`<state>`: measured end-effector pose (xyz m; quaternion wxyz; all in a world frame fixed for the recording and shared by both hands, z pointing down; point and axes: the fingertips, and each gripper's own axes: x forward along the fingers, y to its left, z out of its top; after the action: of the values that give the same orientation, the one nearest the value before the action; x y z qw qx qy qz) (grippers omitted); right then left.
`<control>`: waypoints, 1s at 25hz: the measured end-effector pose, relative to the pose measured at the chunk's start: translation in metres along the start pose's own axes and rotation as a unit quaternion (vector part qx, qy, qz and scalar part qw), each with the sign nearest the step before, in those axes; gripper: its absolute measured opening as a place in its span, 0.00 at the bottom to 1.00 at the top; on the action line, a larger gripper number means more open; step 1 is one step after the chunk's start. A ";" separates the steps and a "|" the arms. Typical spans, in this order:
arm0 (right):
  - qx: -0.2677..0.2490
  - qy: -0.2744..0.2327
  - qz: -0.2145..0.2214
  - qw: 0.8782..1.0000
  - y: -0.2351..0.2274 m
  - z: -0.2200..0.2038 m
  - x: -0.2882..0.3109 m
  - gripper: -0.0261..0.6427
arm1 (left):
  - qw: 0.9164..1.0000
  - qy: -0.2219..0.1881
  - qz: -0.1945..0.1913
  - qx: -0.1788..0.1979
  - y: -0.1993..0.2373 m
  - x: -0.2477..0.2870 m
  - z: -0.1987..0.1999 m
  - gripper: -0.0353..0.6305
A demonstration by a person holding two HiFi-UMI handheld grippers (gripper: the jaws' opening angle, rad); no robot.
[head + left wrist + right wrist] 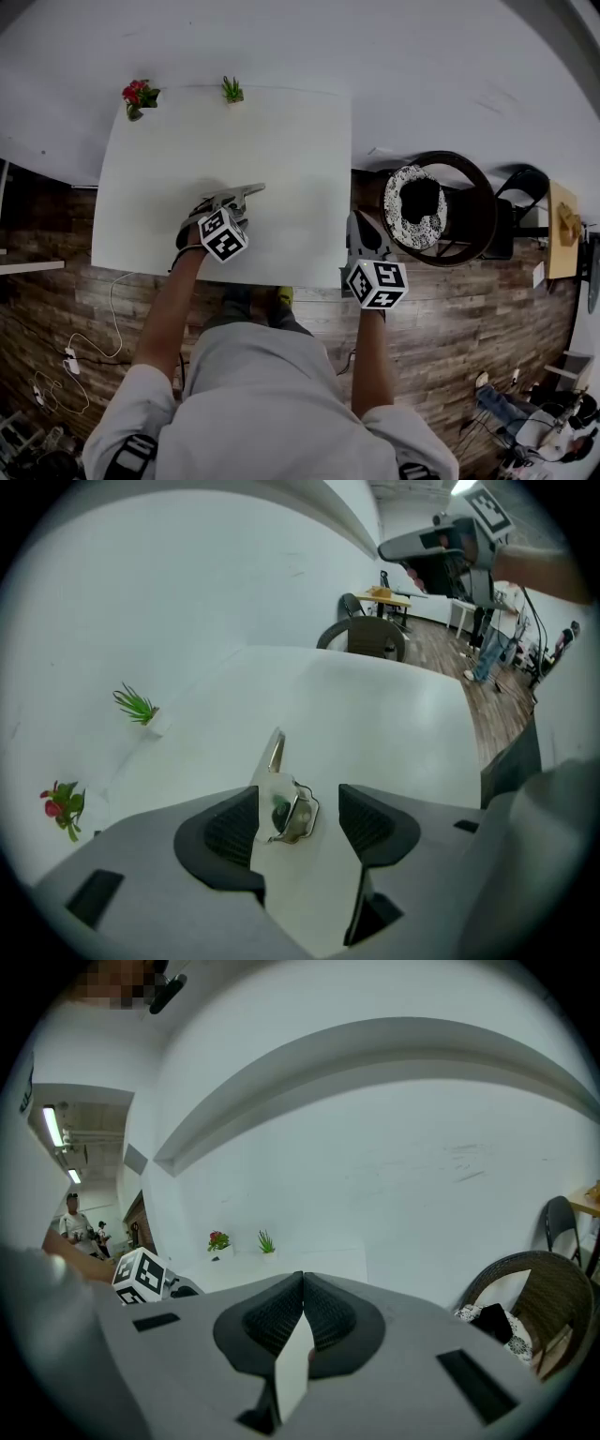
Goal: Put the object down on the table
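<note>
A small shiny metal tool (281,803) with a narrow blade-like end lies on the white table (375,714), between the jaws of my left gripper (314,827). The jaws stand wide apart, the tool close to the left pad (230,829) and apart from the right one. In the head view the left gripper (236,197) reaches over the table's near half; the tool is hard to make out there. My right gripper (361,234) hangs beside the table's right front corner, off the tabletop. In the right gripper view it (302,1312) is shut, with nothing between the pads.
Two small potted plants stand at the table's far edge, one with red flowers (139,96) and one green (232,90). A wicker chair (473,211) with a patterned cushion stands right of the table. Cables (80,361) lie on the wooden floor at left.
</note>
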<state>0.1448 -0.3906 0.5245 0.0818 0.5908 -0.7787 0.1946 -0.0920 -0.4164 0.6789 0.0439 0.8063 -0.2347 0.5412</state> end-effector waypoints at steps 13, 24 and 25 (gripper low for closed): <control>-0.011 -0.022 0.030 0.999 0.007 0.015 -0.008 0.05 | 0.982 -0.107 0.051 -0.146 0.013 -0.060 0.027 0.40; -0.021 -0.040 0.057 0.997 0.013 0.031 -0.021 0.05 | 0.938 -0.210 0.135 -0.241 0.019 -0.135 0.045 0.17; -0.023 -0.043 0.059 0.997 0.013 0.032 -0.024 0.05 | 0.933 -0.218 0.143 -0.248 0.018 -0.141 0.046 0.15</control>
<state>0.1423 -0.3795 0.4841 0.0499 0.5495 -0.8193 0.1559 -0.1037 -0.4007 0.5307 0.1127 0.8258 -0.4781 0.2770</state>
